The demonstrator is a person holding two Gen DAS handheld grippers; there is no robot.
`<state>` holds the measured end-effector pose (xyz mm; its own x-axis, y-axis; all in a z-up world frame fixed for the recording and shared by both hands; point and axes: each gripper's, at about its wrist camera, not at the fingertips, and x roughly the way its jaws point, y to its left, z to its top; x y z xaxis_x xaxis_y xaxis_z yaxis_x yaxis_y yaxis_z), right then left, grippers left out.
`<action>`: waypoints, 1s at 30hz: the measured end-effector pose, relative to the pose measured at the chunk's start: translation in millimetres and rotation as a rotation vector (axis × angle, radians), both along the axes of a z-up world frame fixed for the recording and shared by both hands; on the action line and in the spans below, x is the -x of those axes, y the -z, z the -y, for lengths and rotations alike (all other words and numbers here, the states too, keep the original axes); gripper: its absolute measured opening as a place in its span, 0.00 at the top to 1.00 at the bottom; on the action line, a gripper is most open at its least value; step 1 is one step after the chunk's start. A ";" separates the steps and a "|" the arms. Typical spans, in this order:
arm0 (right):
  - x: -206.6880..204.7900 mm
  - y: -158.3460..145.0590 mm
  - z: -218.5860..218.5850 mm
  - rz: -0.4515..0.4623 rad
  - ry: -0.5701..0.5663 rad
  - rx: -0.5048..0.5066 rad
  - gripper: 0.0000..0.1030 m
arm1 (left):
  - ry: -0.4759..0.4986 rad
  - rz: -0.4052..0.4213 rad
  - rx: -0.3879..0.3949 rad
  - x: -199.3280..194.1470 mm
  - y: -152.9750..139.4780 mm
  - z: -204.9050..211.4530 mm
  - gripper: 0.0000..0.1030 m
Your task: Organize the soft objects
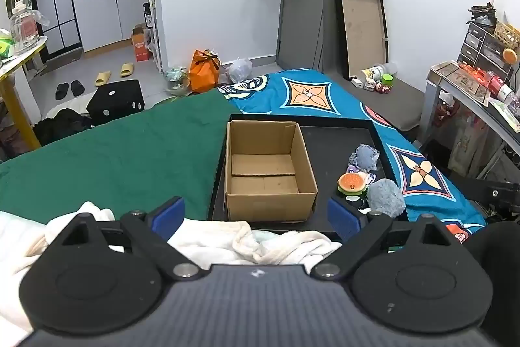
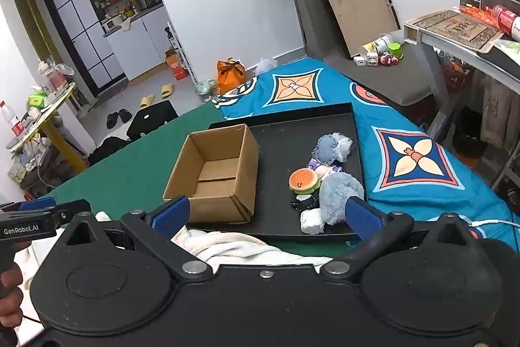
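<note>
Both tongs wide over the tray
My left tongs (image 1: 256, 217) and right tongs (image 2: 266, 217) grip nothing; cardboard box (image 1: 269, 171) empty, burger plush (image 2: 304, 180) beside it on the black tray (image 2: 282, 135)

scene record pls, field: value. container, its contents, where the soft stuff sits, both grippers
container: cardboard box, open top, upright, on left part of black tray
box contents: empty
soft items: burger plush, fluffy grey-blue plush, smaller blue-grey plush, all on the tray right of the box
other: white cloth in front of the tray
left gripper: open, holding nothing
right gripper: open, holding nothing
</note>
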<state>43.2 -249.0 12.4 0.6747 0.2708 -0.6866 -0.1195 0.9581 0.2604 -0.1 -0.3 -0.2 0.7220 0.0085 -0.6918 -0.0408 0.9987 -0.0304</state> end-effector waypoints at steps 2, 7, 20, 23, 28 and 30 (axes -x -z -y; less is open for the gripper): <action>-0.6 -0.3 0.9 0.002 0.002 0.002 0.00 | -0.004 0.001 -0.001 0.3 0.1 -0.1 0.09; 0.8 -2.1 -4.2 0.006 0.003 0.019 0.00 | -0.005 -0.006 0.003 3.4 -3.3 5.4 0.09; 3.9 3.0 -10.9 0.008 -0.004 0.050 0.00 | 0.018 -0.013 0.003 1.7 -0.7 7.1 0.09; 4.8 2.1 -11.7 0.010 -0.009 0.048 0.00 | 0.018 -0.015 0.003 2.2 -1.3 7.3 0.09; 5.6 -0.1 -13.2 0.020 -0.006 0.058 0.00 | 0.021 -0.016 0.005 2.5 -1.9 7.8 0.09; 6.2 -1.1 -13.4 0.021 -0.006 0.054 0.00 | 0.025 -0.015 0.004 3.2 -1.4 9.0 0.09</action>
<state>37.0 -235.6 13.5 0.6879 0.2372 -0.6860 -0.1299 0.9701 0.2052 -3.3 -9.3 1.2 0.7117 -0.0122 -0.7024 -0.0166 0.9993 -0.0341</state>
